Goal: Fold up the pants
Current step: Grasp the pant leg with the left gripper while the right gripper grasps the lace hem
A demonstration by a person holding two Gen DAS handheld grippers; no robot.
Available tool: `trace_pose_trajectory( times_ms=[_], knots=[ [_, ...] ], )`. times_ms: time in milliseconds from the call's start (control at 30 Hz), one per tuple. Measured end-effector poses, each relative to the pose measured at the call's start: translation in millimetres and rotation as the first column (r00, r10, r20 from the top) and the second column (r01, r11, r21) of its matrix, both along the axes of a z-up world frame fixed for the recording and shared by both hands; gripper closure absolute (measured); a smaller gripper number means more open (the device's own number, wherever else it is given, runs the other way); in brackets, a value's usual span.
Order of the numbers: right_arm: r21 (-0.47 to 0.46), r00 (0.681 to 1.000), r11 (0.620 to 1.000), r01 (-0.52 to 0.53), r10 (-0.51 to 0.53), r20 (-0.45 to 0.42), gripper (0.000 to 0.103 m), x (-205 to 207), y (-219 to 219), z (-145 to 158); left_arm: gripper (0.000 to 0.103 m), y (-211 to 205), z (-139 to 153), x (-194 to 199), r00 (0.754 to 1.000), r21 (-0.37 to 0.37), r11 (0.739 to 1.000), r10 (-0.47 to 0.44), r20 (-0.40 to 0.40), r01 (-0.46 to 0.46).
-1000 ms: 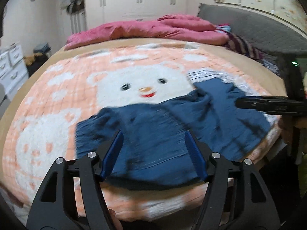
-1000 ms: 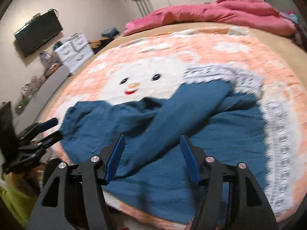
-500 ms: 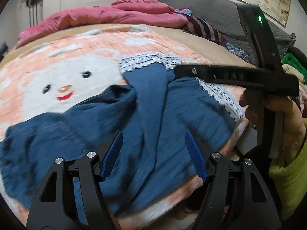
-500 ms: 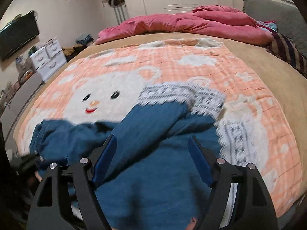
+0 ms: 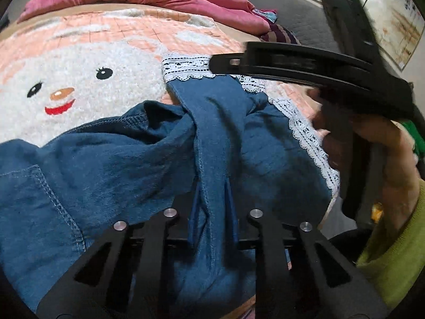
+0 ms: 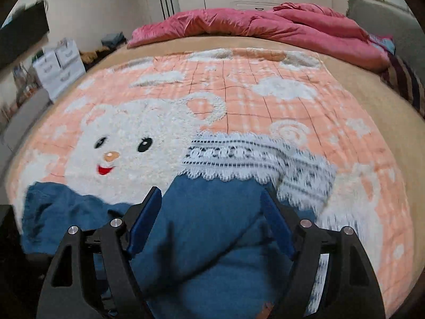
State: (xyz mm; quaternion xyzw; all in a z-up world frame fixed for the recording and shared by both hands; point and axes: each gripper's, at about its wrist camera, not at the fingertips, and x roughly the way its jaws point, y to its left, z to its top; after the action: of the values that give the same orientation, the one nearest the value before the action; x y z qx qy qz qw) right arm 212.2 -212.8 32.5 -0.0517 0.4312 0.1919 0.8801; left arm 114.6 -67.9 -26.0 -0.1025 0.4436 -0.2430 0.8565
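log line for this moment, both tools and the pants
left tool: closing on a pants fold | right tool: open over the lace-hemmed leg | pants: crumpled on bear blanket, unfolded

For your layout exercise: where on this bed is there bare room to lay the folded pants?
Free: the blanket between the lace cuffs and the pink duvet. Crowded: the near edge, under the pants and both grippers.

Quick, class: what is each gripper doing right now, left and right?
Left gripper: closing, pinching a fold of the blue pants.
Right gripper: open, holding nothing, pants leg between its fingers.
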Motion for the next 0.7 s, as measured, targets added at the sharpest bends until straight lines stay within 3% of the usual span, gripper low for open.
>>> trace_pose_trajectory(
  times_ms=[233, 367, 400, 467, 567, 600, 700],
  knots=[
    [-0.108, 0.998, 0.994, -0.031, 0.025, -0.049, 0.028, 39, 51, -20, 0.095, 3, 4, -5, 1.0, -0.021, 1.0, -0.013, 0.01, 0.013],
    [-0.182, 0.997, 0.983, -0.003, -0.011, -0.08, 0.031, 62, 67, -40, 0.095, 5, 6, -6, 1.0, -0.043, 0.999, -0.019, 0.002, 0.019],
    [-0.198, 0.996, 0.98, 0.003, -0.021, -0.088, 0.046, 66, 68, -45, 0.095, 7, 4, -9, 1.0, -0.033, 0.999, -0.02, 0.008, 0.02],
    [-0.223, 0.994, 0.975, 0.005, -0.03, -0.108, 0.059, 74, 68, -55, 0.095, 7, 4, -9, 1.0, -0.026, 0.999, -0.02, 0.012, 0.02],
    [-0.165, 0.992, 0.986, 0.035, -0.054, -0.11, 0.088, 77, 54, -52, 0.095, 8, 6, -11, 1.0, -0.024, 1.0, -0.015, 0.013, 0.015],
    [-0.095, 0.992, 0.995, 0.039, -0.05, -0.114, 0.093, 75, 45, -45, 0.095, 9, 6, -10, 1.0, -0.029, 1.0, -0.01, 0.011, 0.01],
    [0.044, 0.99, 0.996, 0.077, -0.071, -0.122, 0.093, 71, 22, -29, 0.095, 12, 11, -13, 1.0, -0.046, 0.999, -0.007, 0.02, 0.008]
  ],
)
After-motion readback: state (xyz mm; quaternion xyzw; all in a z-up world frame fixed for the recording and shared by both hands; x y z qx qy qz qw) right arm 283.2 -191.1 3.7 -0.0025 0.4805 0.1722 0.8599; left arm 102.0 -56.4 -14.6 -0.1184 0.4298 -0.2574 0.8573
